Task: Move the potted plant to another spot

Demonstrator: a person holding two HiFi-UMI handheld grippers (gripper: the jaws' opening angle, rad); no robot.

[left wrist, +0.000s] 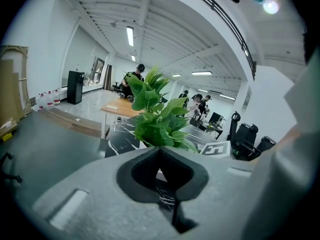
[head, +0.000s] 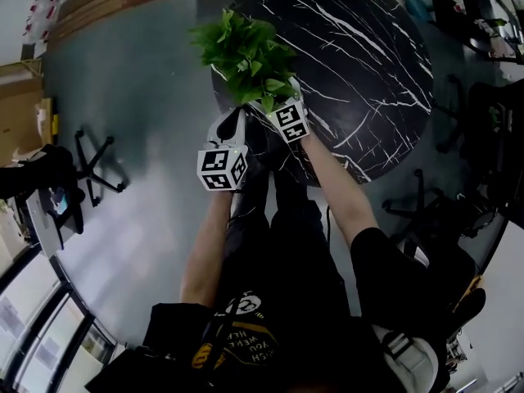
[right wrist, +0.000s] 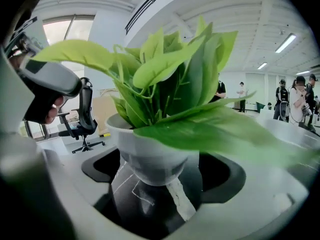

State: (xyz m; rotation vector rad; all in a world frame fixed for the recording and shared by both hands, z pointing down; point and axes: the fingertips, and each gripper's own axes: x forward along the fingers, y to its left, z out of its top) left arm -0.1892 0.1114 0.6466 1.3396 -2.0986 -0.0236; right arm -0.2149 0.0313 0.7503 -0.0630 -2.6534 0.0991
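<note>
Starting at the right gripper point(right wrist: 162, 176): spread wide, with dark pads either side of the white pot point(right wrist: 147, 151) and a gap on both sides. Reads as set round the pot but not yet pressing on it; no contact to be made out. Lined up with the narrowing lower half of the bowl, below the rim.

Over to the left gripper point(left wrist: 162, 171): shut, or as good as, with only the notch between its pads open and nothing in it. Hangs at about the near left edge of the table, behind and to the left of the other gripper, aimed at the same plant.

Outward to the potted plant point(head: 246, 51) itself: upright on the round black marble table point(head: 368, 64), close to the near left edge, with leaves point(right wrist: 175, 69) out past the pot's rim and over the right gripper's jaws.

Handling, judged from the look alone:
- **Weight:** probably light to middling. Top-heavy rather than heavy, given a small pot under tall bushy foliage.
- **Surface:** smooth-walled, so likely slippery. Rounded and tapering too, so apt to slide up out of a squeeze set too low.
- **Fragility:** hard below, perhaps brittle if ceramic. Soft and easily crushed above.
- **Where to hold:** best taken on the pot wall just under the rim, across the widest part, never by stems or leaves.
- **On the lift:** worth keeping level, and worth a steadying touch from the second gripper on the opposite side.
</note>
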